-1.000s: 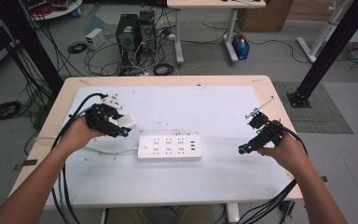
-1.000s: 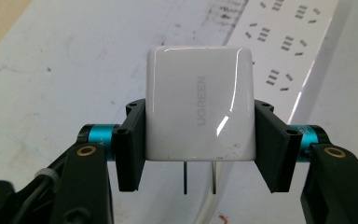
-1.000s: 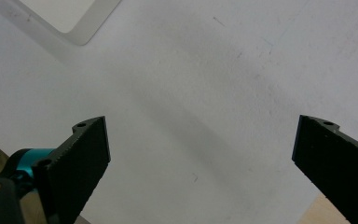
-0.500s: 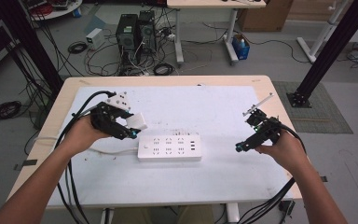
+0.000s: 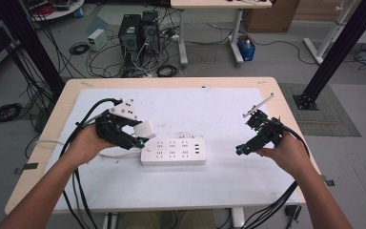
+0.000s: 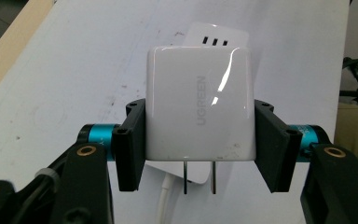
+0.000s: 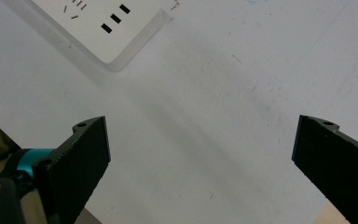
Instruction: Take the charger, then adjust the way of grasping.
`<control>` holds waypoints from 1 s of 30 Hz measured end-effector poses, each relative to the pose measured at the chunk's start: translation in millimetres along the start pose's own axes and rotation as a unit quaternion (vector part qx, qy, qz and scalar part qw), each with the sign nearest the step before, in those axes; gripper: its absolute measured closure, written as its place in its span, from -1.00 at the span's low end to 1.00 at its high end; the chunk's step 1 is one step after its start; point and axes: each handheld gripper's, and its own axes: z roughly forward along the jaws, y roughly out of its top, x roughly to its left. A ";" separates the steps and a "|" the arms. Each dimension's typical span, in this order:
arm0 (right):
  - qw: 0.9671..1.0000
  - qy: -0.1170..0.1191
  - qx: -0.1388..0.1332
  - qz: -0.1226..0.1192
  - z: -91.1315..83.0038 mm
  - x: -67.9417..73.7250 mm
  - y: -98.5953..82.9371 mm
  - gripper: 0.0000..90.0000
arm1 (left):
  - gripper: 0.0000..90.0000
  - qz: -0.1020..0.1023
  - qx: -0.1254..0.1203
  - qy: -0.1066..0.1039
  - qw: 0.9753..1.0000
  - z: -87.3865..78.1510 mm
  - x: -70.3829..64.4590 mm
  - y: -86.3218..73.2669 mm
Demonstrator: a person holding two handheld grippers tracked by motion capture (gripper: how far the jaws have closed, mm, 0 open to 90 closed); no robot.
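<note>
- At six o'clock in the high view, two forearms enter; the table [image 5: 267, 191] carries a white cover sheet.
- Left gripper [image 5: 132, 138], at about nine o'clock: jaws clamped on the flat sides of a white charger [image 6: 199, 105], branded face toward the camera, two prongs [image 6: 199, 176] pointing back between the jaws.
- Charger position — held above the table, just over the nine o'clock end of the power strip [image 5: 173, 151]; in the left gripper view the strip's far end shows past the charger's top edge. Whether the prongs touch a socket cannot be told.
- Right gripper [image 7: 200, 154], at about three o'clock: jaws spread wide, holding nothing, hovering over bare sheet well apart from the strip, whose corner [image 7: 114, 42] shows at eleven o'clock in its own view.
- Power strip: lies flat at table centre, unrestrained, its white cord trailing toward nine o'clock.
- Risk, judged: prongs are hidden under the charger body — misalignment with the slots is likely; pressing then would skid the loose strip, since no jaw steadies it.
- Risk, judged: smooth glossy casing could rotate in the grip under insertion force.
- Beyond twelve o'clock: floor with computer towers [image 5: 138, 28] and cables.
</note>
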 end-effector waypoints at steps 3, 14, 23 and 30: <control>1.000 0.003 -0.003 0.006 -0.3 1.0 -1.0 -0.92 | -0.05 0.012 -0.003 -0.002 1.000 0.9 -4.0 4.6; 0.998 0.025 -0.040 0.034 -0.7 1.0 -2.3 -0.91 | -0.05 0.033 -0.010 -0.011 0.999 10.2 -12.0 18.5; 0.990 0.086 -0.085 0.072 1.9 9.9 1.7 -0.91 | -0.05 0.041 -0.022 -0.025 0.999 24.3 -13.7 19.5; 0.972 0.154 -0.116 0.133 5.9 12.6 3.3 -0.91 | -0.05 0.042 -0.026 -0.035 0.998 36.4 -17.0 19.1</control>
